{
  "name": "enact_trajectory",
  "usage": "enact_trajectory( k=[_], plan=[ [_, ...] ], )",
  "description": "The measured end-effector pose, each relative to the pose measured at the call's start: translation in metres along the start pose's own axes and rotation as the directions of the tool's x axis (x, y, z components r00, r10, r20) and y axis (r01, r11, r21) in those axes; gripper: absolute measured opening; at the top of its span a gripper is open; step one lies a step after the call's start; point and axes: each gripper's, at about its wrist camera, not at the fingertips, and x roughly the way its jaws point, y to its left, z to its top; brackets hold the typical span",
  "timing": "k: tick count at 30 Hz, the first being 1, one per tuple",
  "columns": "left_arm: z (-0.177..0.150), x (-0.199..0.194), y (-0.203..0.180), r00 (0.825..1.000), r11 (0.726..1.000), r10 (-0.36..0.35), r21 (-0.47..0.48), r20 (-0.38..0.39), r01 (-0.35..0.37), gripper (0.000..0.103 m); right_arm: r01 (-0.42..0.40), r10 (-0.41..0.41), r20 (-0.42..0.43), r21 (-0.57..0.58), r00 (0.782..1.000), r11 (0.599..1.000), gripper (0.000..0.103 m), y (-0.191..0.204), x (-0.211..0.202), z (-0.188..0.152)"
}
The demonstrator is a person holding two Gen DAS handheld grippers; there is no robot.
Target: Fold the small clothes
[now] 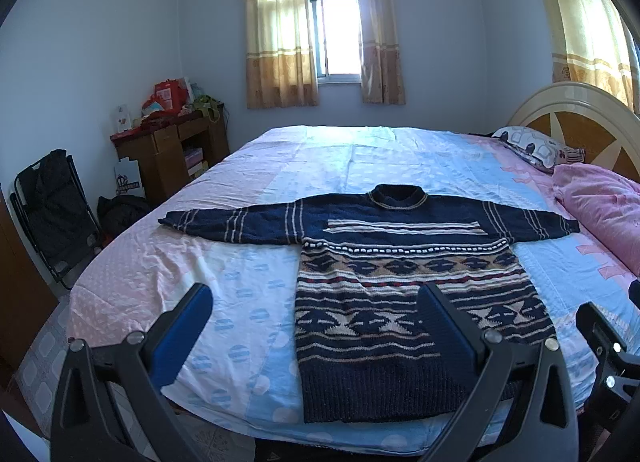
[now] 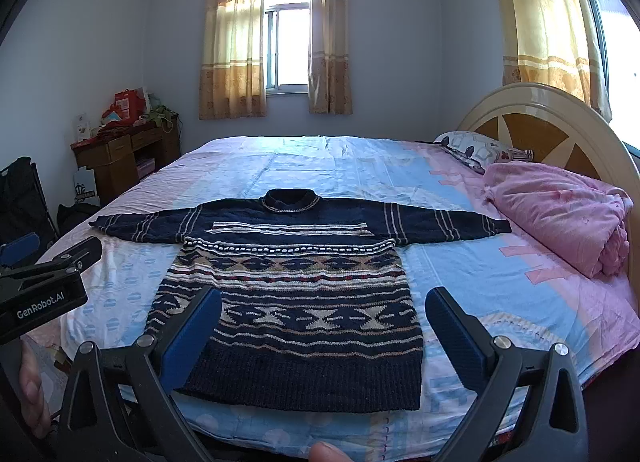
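Left wrist view: left gripper (image 1: 318,308), jaws spread, empty, above hem.
Right wrist view: right gripper (image 2: 323,312), jaws spread, empty.
Sweater (image 2: 296,262): flat on bed (image 2: 460,262), sleeves outstretched.

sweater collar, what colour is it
Navy collar with a thin tan stripe at its base; clearest in the right wrist view.

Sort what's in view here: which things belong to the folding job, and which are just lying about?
Job:
sweater, spread flat
bed under it
left gripper, open
right gripper, open

Lying about:
pink quilt
pillow
desk with clutter
chair
curtains
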Motion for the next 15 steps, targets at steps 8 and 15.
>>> enact_trajectory(
  k=[8, 15],
  plan=[
    [0.0002, 0.0005, 0.0000, 1.000, 1.000, 0.001, 0.001, -0.001, -0.001, 0.103, 0.000, 0.000, -0.001, 0.000, 1.000, 1.000, 0.102, -0.0002, 0.0006, -0.0002],
    [-0.0003, 0.0004, 0.0009, 1.000, 1.000, -0.001, 0.001, -0.004, 0.001, 0.103, 0.000, 0.000, -0.003, 0.002, 1.000, 1.000, 0.102, -0.0002, 0.0006, -0.0026]
  ],
)
